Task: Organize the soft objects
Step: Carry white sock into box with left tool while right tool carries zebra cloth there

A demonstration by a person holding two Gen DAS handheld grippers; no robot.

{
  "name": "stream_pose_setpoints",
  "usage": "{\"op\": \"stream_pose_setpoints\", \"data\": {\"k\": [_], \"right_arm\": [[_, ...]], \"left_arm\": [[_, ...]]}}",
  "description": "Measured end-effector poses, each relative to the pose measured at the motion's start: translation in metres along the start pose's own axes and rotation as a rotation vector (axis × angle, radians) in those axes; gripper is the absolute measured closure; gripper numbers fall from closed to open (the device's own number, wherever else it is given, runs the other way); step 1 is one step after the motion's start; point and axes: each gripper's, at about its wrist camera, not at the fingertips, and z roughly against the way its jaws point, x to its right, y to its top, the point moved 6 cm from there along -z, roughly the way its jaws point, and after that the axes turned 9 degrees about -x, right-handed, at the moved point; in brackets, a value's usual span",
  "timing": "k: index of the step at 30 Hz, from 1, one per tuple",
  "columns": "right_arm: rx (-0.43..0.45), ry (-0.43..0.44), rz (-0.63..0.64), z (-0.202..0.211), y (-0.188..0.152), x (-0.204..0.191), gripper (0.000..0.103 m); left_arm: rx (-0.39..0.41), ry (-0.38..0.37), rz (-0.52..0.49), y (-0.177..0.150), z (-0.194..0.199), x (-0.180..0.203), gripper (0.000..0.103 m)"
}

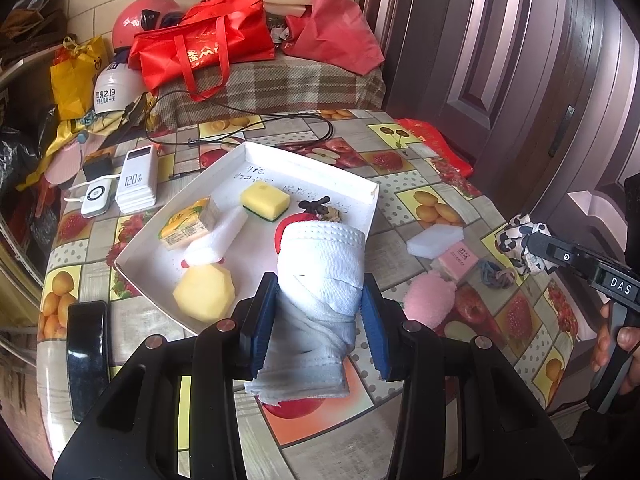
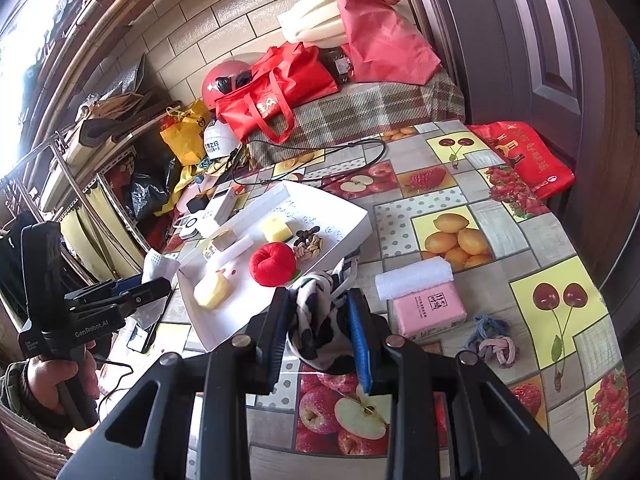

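Observation:
My left gripper [image 1: 320,300] is shut on a rolled white sock [image 1: 320,280] and holds it above the near edge of the white tray [image 1: 256,152]. My right gripper [image 2: 318,308] is shut on a black-and-white patterned cloth [image 2: 320,316], just right of the tray [image 2: 352,216]. The tray holds a yellow sponge [image 1: 265,200], a white foam block [image 1: 218,240], a yellow packet [image 1: 188,228], a yellow foam piece [image 1: 204,292], a red plush apple [image 2: 272,263] and a small brown knot [image 2: 308,246]. The left gripper also shows in the right wrist view [image 2: 156,280].
On the fruit-print table right of the tray lie a white sponge [image 2: 414,278], a pink tissue pack [image 2: 428,310], hair ties [image 2: 490,340] and a pink fluffy thing [image 1: 428,300]. Power banks [image 1: 136,182] and cables lie left. A black phone [image 1: 86,356] lies at the near left edge.

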Motion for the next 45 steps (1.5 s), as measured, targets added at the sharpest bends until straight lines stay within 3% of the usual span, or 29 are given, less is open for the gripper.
{"op": "stream_pose_setpoints", "data": {"k": [14,20,27,35,37,39,40,41,42,43,45], "right_arm": [[-0.038,-0.008,0.042,-0.025,0.026,-0.004,0.074],[-0.067,-0.001,0.087,-0.049,0.046,-0.011,0.074],[-0.137,0.059,0.088,-0.107,0.078,-0.024,0.074],[-0.22,0.074,0.033,-0.188,0.102,-0.03,0.073],[-0.23,0.071,0.038,-0.199,0.101,-0.034,0.073],[-0.227,0.063,0.043,-0.204,0.1,-0.035,0.072],[-0.227,0.058,0.049,-0.207,0.1,-0.036,0.071],[-0.23,0.058,0.056,-0.208,0.1,-0.037,0.053],[-0.234,0.06,0.063,-0.209,0.099,-0.038,0.018],[-0.228,0.062,0.072,-0.209,0.099,-0.04,0.004],[-0.198,0.06,0.099,-0.205,0.099,-0.044,0.0]], "left_arm": [[-0.006,0.021,0.069,0.013,-0.016,-0.036,0.063],[-0.013,0.029,0.098,0.034,-0.03,-0.06,0.063],[-0.055,0.043,0.137,0.077,-0.077,-0.088,0.062],[-0.086,0.093,0.217,0.084,-0.113,-0.109,0.06],[-0.085,0.12,0.218,0.084,-0.117,-0.112,0.056],[-0.05,0.155,0.222,0.086,-0.115,-0.118,0.037],[-0.014,0.191,0.227,0.088,-0.112,-0.123,0.016],[0.01,0.211,0.23,0.089,-0.108,-0.126,0.003],[0.033,0.226,0.235,0.09,-0.104,-0.129,0.0],[0.049,0.235,0.241,0.09,-0.101,-0.131,0.0],[0.051,0.235,0.247,0.089,-0.099,-0.135,0.0]]}}
